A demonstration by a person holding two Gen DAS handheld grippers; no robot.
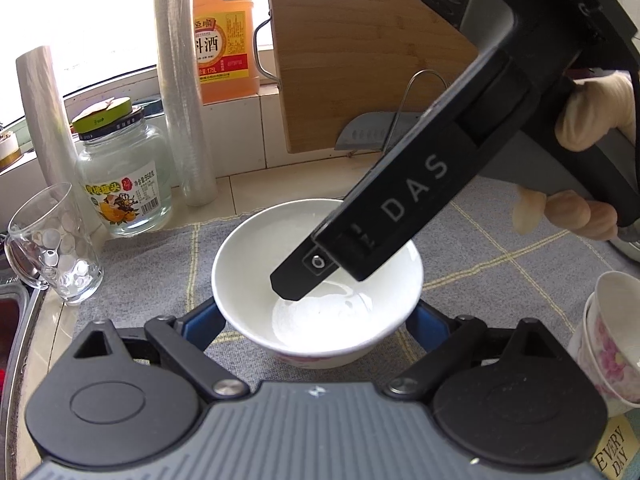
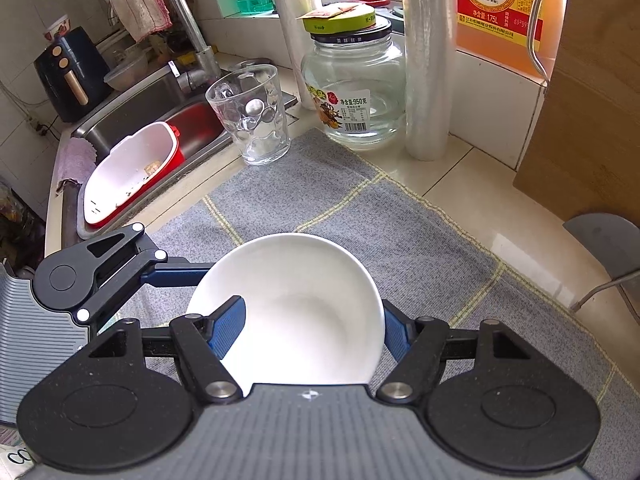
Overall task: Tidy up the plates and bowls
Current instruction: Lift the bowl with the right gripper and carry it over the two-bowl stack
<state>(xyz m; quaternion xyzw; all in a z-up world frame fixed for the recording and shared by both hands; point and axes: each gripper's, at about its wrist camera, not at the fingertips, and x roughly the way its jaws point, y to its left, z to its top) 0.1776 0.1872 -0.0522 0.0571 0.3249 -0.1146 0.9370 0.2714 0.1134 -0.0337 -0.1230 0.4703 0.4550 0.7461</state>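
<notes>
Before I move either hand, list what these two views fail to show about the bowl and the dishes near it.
- Left wrist view: the white bowl covers the left hand-held gripper fingertips, so contact is unclear.
- Right wrist view: the right hand-held gripper body hides the bowl's near rim; its grip is unclear.
- Left wrist view: the floral dishes are cut off by the right edge; their count is unclear.

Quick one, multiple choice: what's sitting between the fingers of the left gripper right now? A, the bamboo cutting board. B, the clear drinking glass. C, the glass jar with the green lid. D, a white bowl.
D: in the left wrist view the white bowl sits between the blue fingers of the left gripper, while the right gripper reaches into it.
</notes>
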